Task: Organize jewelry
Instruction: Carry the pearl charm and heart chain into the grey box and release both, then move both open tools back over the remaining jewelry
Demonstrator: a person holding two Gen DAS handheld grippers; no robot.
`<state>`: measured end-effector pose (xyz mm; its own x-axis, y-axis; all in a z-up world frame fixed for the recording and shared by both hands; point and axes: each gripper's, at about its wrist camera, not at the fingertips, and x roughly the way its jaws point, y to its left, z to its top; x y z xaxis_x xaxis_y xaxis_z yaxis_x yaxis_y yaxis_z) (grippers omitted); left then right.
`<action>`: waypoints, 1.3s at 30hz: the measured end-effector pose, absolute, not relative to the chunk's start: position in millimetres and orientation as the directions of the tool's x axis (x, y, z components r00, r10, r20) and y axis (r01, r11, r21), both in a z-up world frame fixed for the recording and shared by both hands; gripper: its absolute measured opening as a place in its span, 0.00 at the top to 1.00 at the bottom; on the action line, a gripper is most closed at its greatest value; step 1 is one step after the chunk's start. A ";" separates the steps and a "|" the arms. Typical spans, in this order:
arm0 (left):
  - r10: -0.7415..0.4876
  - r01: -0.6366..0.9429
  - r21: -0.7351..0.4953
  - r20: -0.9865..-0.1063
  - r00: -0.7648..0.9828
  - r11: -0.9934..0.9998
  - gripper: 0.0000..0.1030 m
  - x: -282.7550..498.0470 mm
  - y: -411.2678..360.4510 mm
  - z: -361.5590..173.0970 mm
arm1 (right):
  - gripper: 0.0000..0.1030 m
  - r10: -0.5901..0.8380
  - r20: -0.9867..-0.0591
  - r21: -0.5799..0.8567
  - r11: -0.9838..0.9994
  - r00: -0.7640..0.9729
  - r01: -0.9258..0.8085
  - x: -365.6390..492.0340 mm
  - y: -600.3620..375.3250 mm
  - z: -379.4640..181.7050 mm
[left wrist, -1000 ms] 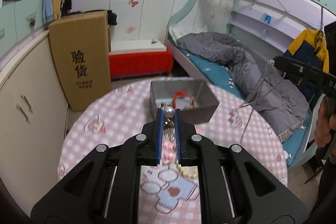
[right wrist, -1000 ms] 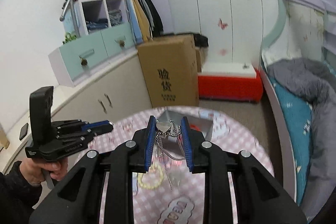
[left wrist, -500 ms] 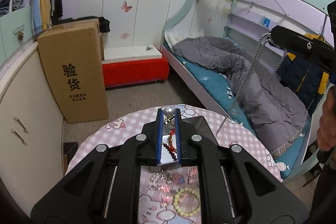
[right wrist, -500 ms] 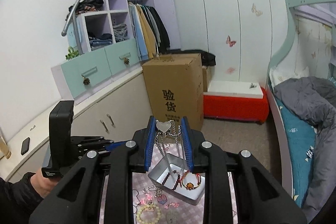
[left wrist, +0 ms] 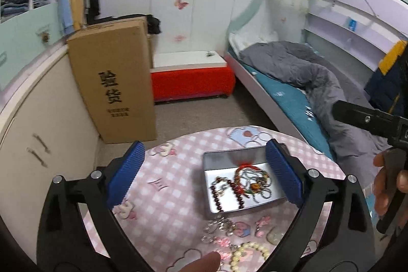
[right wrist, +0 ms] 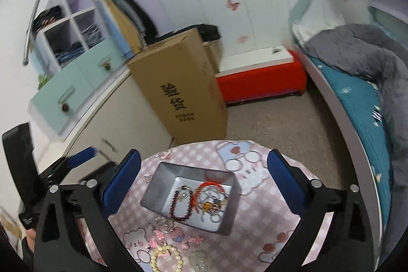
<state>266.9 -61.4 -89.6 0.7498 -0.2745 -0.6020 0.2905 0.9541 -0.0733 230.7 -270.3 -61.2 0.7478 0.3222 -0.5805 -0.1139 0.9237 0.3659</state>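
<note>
Two tools, both with their blue-padded fingers spread wide and nothing between them. I see my left tool (left wrist: 204, 175) poised above the round counter covered in pink checked cloth (left wrist: 163, 198); my right tool (right wrist: 204, 180) hangs over the same counter (right wrist: 257, 210).

The rectangular silver metal tin (right wrist: 163, 185) sits on the cloth between the right tool's fingers in that view. Inside it lie a dark red beaded bracelet (right wrist: 176, 205), a red cord bracelet (right wrist: 211, 186) and a tangle of silver chain (right wrist: 213, 205) — the chain overlaps the red cord. In the left wrist view the same tin (left wrist: 224, 157) lies towards the right finger.

Outside the tin, just beside its near wall, rest a cream pearl bracelet (right wrist: 165, 259), small pink charms (right wrist: 158, 236) and a pale jade pendant (right wrist: 199, 259) — all on the cloth.

Beyond the counter stand a tall brown cardboard box (right wrist: 183, 91) and a red bench with a white top (right wrist: 260, 70).
</note>
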 end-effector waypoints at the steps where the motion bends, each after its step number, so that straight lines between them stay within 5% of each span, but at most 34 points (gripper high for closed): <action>1: -0.268 0.279 -0.076 -0.596 0.757 0.957 0.09 264.1 -57.9 -88.5 | 0.08 0.299 -0.581 0.359 0.929 0.757 -0.091 226.9 -273.4 -61.4; 26: -0.192 0.174 -0.083 -0.504 0.842 0.981 0.09 166.0 -5.5 -62.8 | 0.08 0.188 -0.497 0.240 0.968 0.847 -0.073 147.3 -261.9 -28.2; 39: -0.203 0.184 -0.091 -0.569 0.797 0.979 0.09 144.8 -2.5 -98.1 | 0.08 0.144 -0.544 0.184 0.982 0.826 -0.050 106.9 -251.1 -51.9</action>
